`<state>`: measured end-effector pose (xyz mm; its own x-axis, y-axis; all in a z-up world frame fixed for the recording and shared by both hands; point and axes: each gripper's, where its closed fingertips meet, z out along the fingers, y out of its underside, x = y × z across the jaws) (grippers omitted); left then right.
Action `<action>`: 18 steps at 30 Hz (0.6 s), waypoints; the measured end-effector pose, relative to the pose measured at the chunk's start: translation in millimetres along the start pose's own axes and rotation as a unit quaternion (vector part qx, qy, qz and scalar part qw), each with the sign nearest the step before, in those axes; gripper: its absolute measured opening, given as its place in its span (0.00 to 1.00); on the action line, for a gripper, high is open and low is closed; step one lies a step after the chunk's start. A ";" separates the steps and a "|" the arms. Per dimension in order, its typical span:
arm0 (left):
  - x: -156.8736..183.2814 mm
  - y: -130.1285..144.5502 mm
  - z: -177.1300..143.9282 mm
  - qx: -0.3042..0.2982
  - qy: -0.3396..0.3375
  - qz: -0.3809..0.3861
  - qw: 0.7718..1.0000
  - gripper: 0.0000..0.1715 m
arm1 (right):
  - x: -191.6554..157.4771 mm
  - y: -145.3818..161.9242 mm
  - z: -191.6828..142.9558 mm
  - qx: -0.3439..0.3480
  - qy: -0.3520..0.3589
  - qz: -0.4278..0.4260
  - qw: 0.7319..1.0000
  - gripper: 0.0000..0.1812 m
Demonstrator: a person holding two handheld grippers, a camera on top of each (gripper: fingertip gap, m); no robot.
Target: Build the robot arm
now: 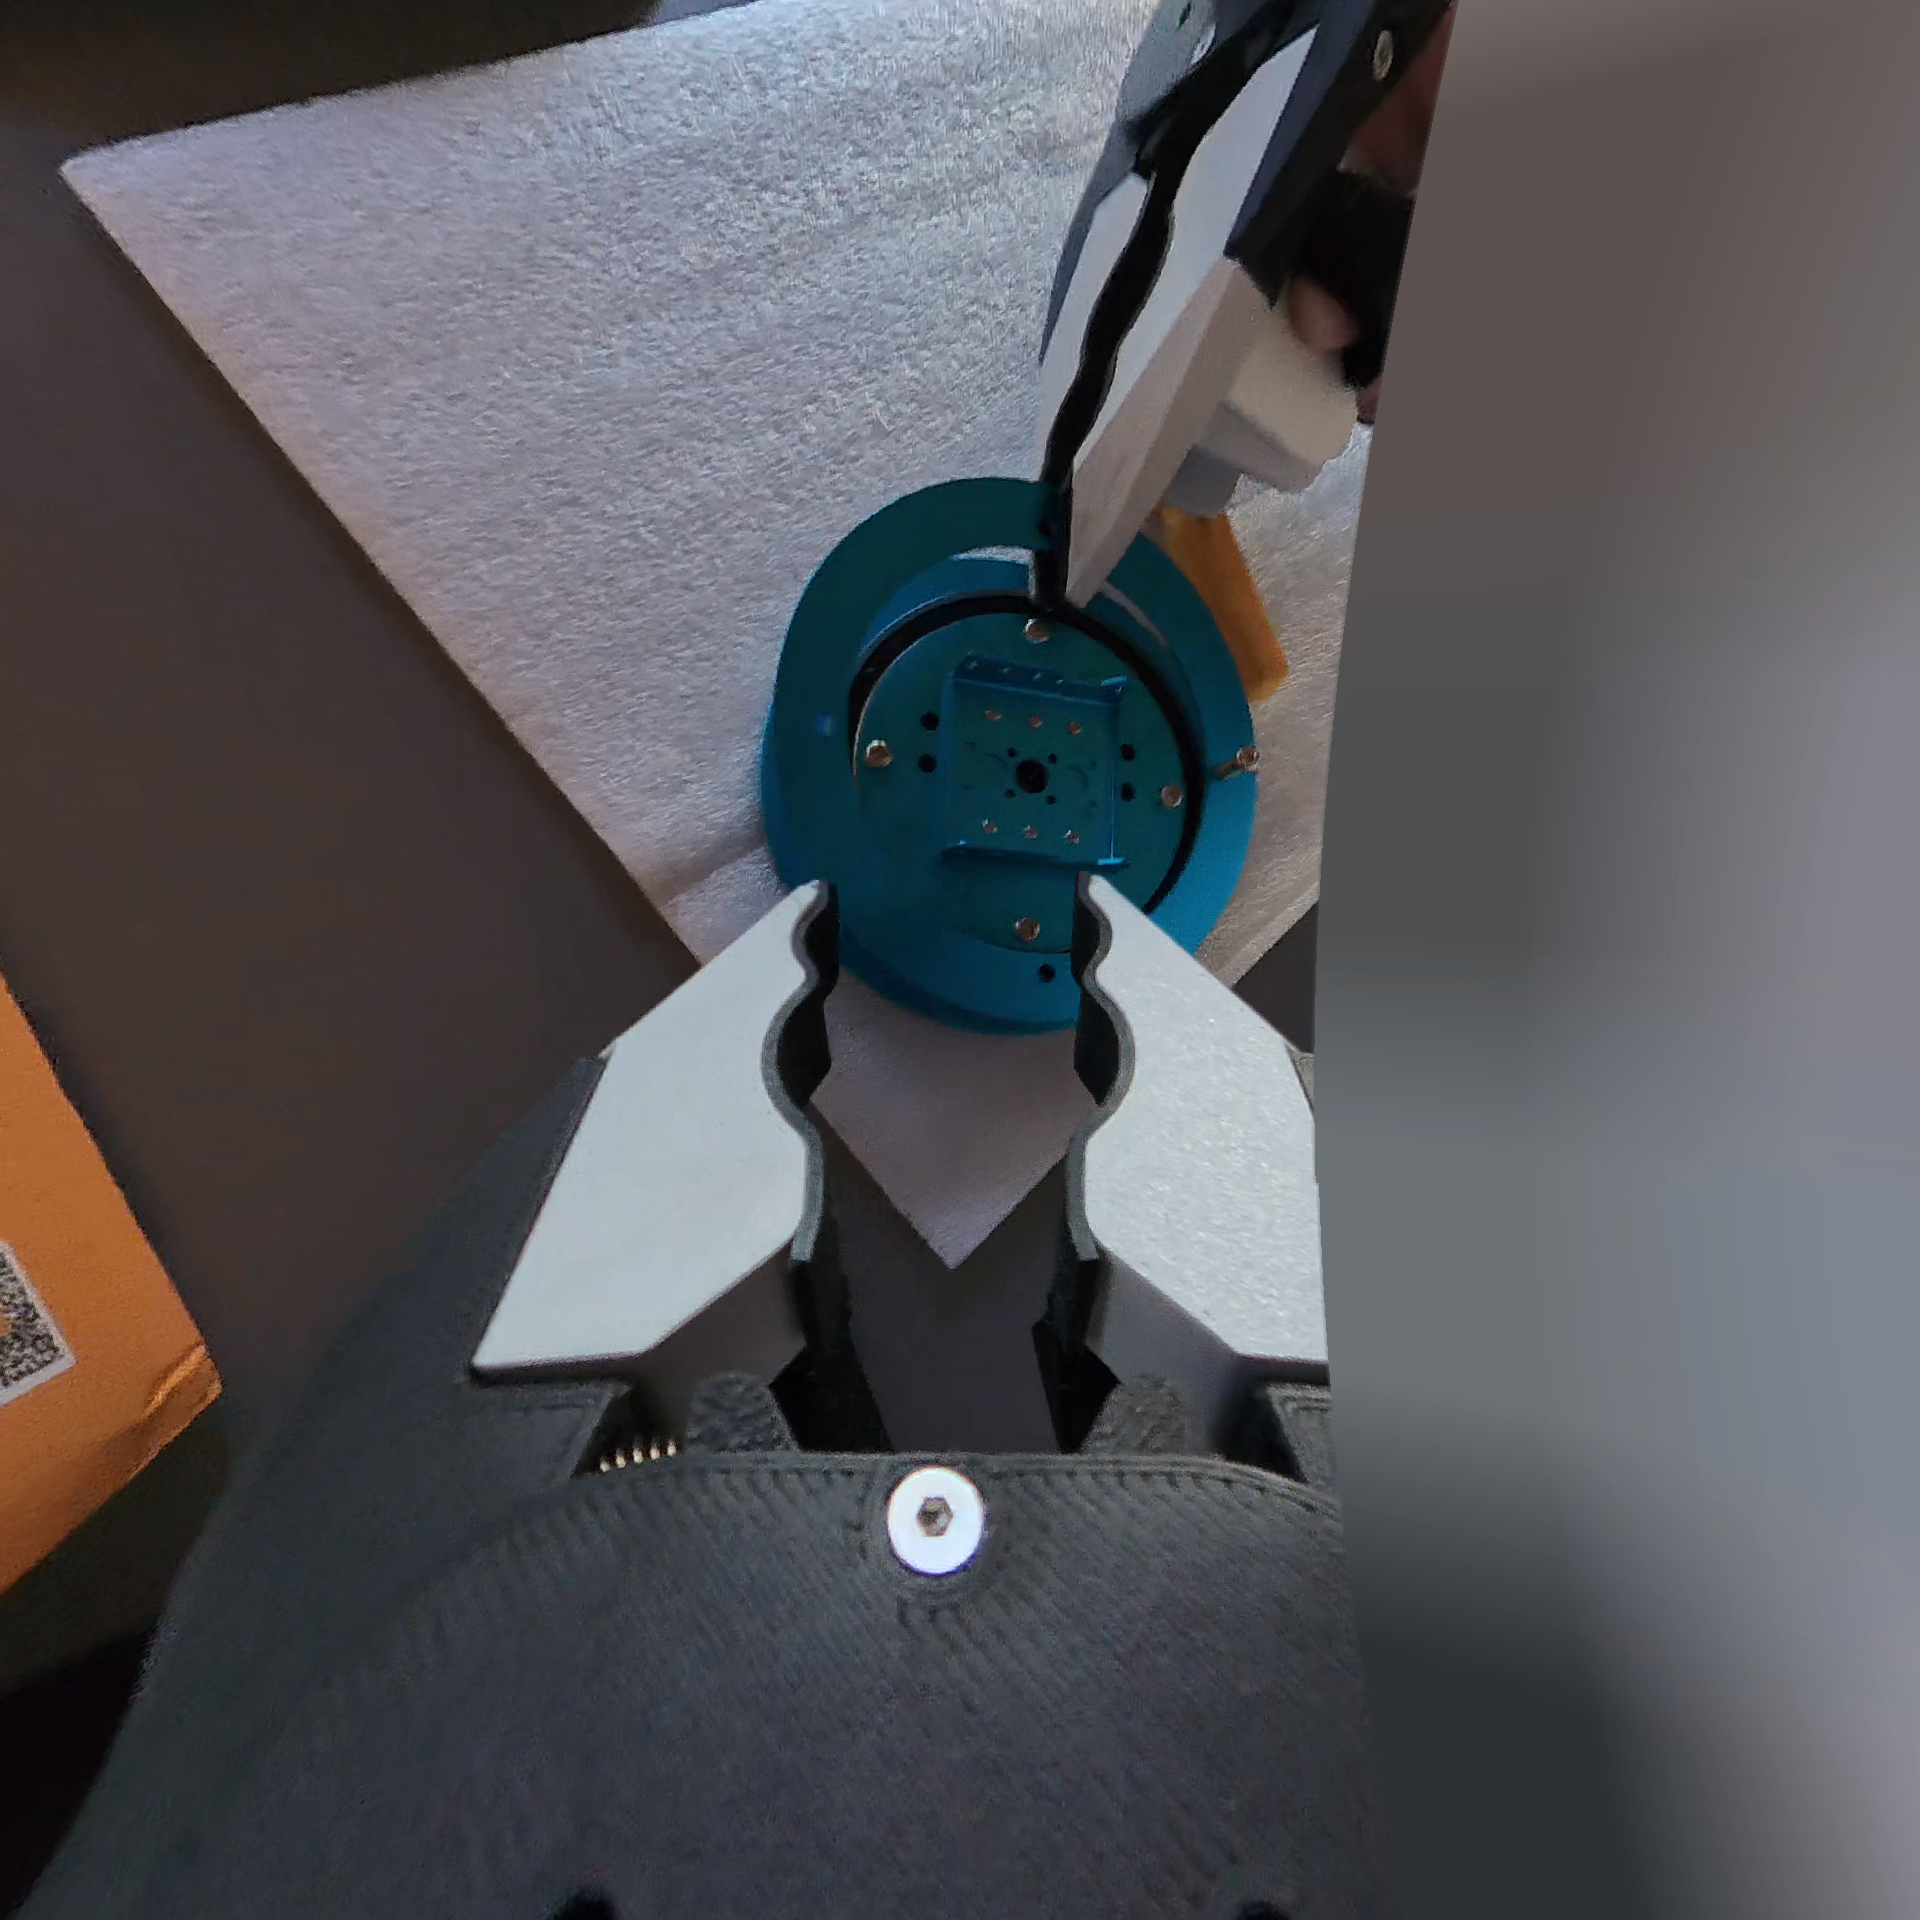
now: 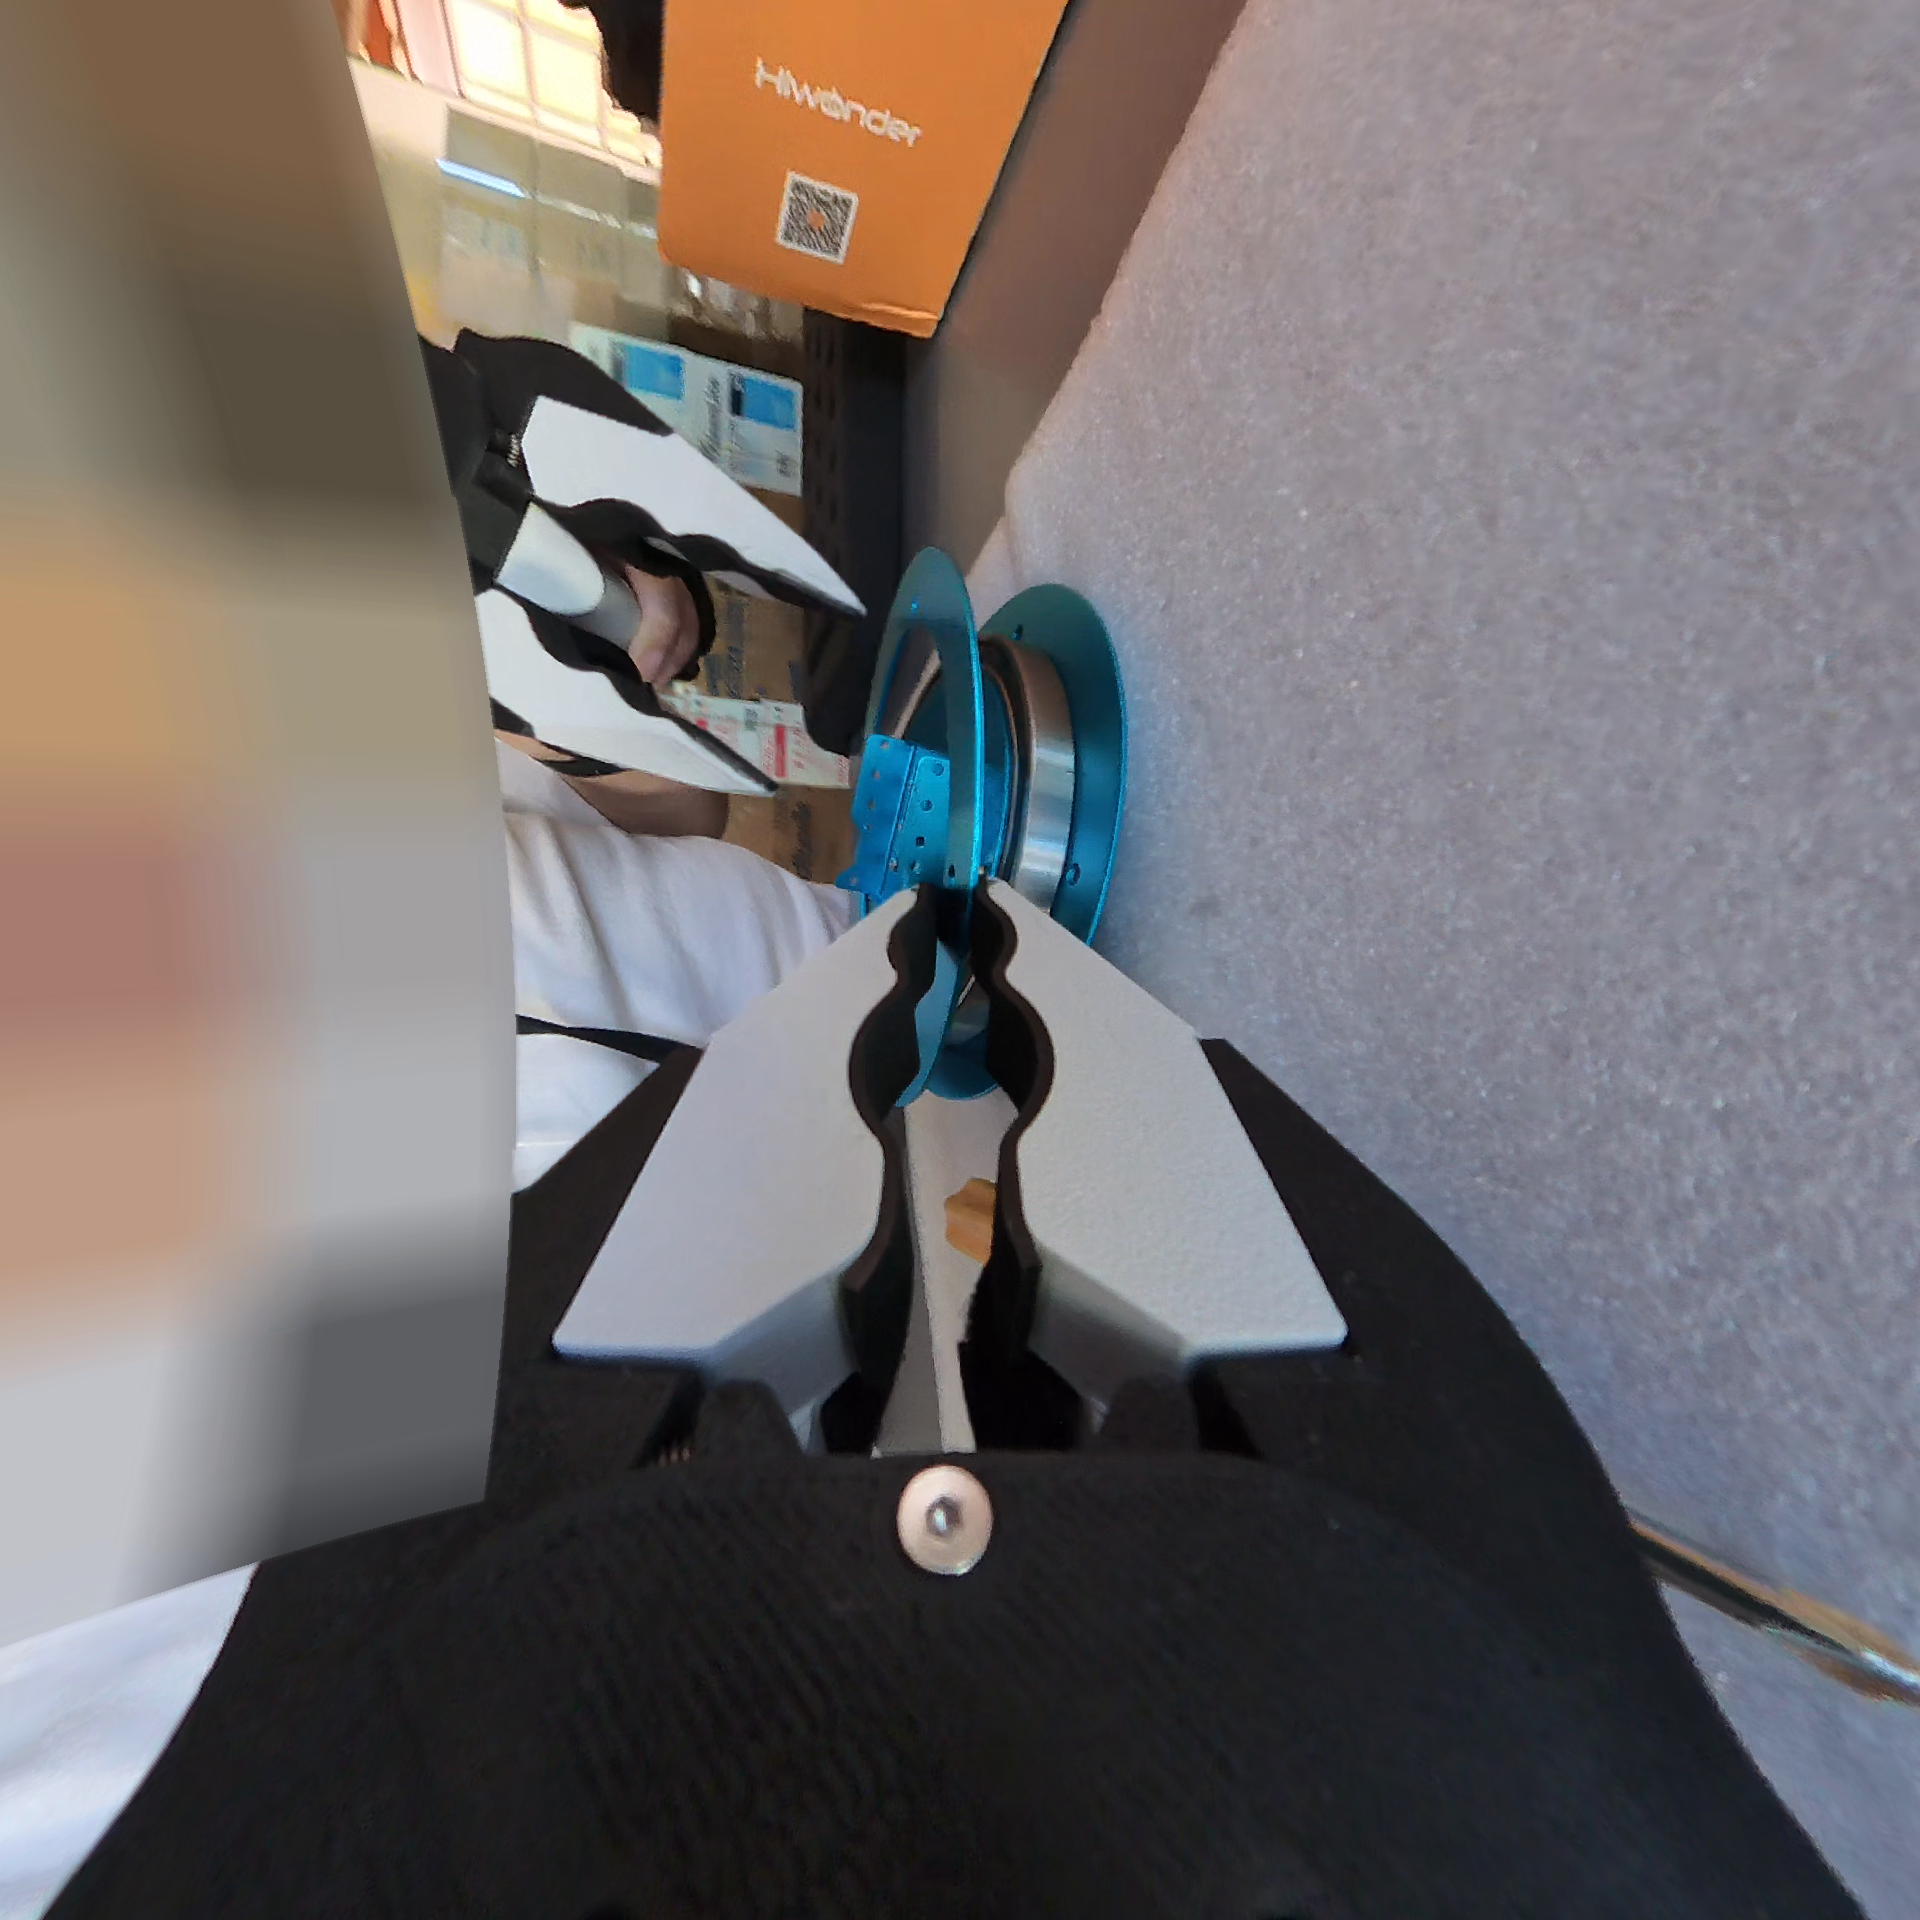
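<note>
A blue round metal assembly (image 1: 1008, 758) lies on a white foam mat (image 1: 520, 364). It has a flat base flange, a silver bearing ring, a thin upper ring and a small square bracket (image 1: 1034, 774) in the middle. My right gripper (image 2: 956, 891) is shut on the edge of the thin upper ring (image 2: 961, 665). It comes in from the top right in the left wrist view (image 1: 1049, 597). My left gripper (image 1: 956, 891) is open and empty, its tips just short of the near rim of the assembly (image 2: 1070, 769). It also shows in the right wrist view (image 2: 821, 698).
An orange cardboard box (image 2: 852, 156) stands on the dark table beyond the mat and shows at the left edge (image 1: 73, 1299). A tool with a yellow-orange handle (image 1: 1236, 613) lies on the mat beside the assembly, its metal shaft (image 2: 1766, 1631) nearby. A person in white sits close by. My right fingertips sit around 9 cm from my left ones. Both grippers' tips are roughly 4 cm from the small square bracket (image 1: 1034, 774).
</note>
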<state>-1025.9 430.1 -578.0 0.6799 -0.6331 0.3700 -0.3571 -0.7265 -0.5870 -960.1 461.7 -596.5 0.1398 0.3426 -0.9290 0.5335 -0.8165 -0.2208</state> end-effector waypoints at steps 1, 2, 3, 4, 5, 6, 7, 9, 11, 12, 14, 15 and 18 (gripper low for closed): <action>0.0 3.6 1.3 -0.005 0.002 -0.002 1.000 0.26 | 0.4 -0.3 0.1 -0.005 0.005 -0.003 1.000 0.02; 0.1 7.0 3.1 -0.009 0.005 -0.004 1.000 0.27 | -0.1 -1.1 0.3 -0.009 0.008 -0.007 1.000 0.02; -0.9 11.1 5.1 -0.014 0.006 -0.006 1.000 0.28 | -0.6 -1.5 0.8 -0.014 0.012 -0.012 1.000 0.02; -2.5 16.1 7.5 -0.022 0.006 -0.008 1.000 0.28 | -1.3 -1.7 1.3 -0.021 0.016 -0.016 1.000 0.02; -3.2 20.7 9.9 -0.030 0.009 -0.012 0.999 0.29 | -1.5 -2.0 1.6 -0.028 0.021 -0.021 0.999 0.03; -2.3 24.1 11.8 -0.035 0.016 -0.017 0.999 0.29 | -1.1 -2.0 2.0 -0.036 0.030 -0.024 0.999 0.03; -0.9 26.0 13.3 -0.037 0.025 -0.022 0.999 0.29 | -1.2 -2.0 2.2 -0.046 0.036 -0.028 0.998 0.04; 1.6 27.3 15.2 -0.035 0.038 -0.028 0.998 0.26 | -2.8 -2.6 1.5 -0.062 0.049 -0.032 0.996 0.06; 0.6 26.6 15.1 -0.030 0.039 -0.027 0.998 0.25 | -5.1 -5.0 -1.3 -0.068 0.062 -0.040 0.995 0.08; 0.2 26.6 14.8 -0.028 0.040 -0.026 0.998 0.24 | -6.1 -7.7 -2.9 -0.065 0.070 -0.047 0.994 0.09; 0.3 27.8 14.3 -0.030 0.043 -0.026 0.998 0.24 | -5.0 -12.6 -7.0 -0.060 0.096 -0.067 0.991 0.12; 0.5 28.7 14.0 -0.031 0.044 -0.026 0.998 0.23 | -3.6 -14.4 -9.1 -0.059 0.110 -0.078 0.989 0.12; 1.0 30.9 13.3 -0.031 0.049 -0.024 0.998 0.23 | -0.9 -16.6 -11.3 -0.059 0.136 -0.105 0.983 0.12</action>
<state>-1027.8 410.6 -605.4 0.6334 -0.6172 0.4668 -0.3662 -0.7705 -0.5217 -959.7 480.2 -588.6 0.2259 0.6234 -0.7485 0.6654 -0.6600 -0.3489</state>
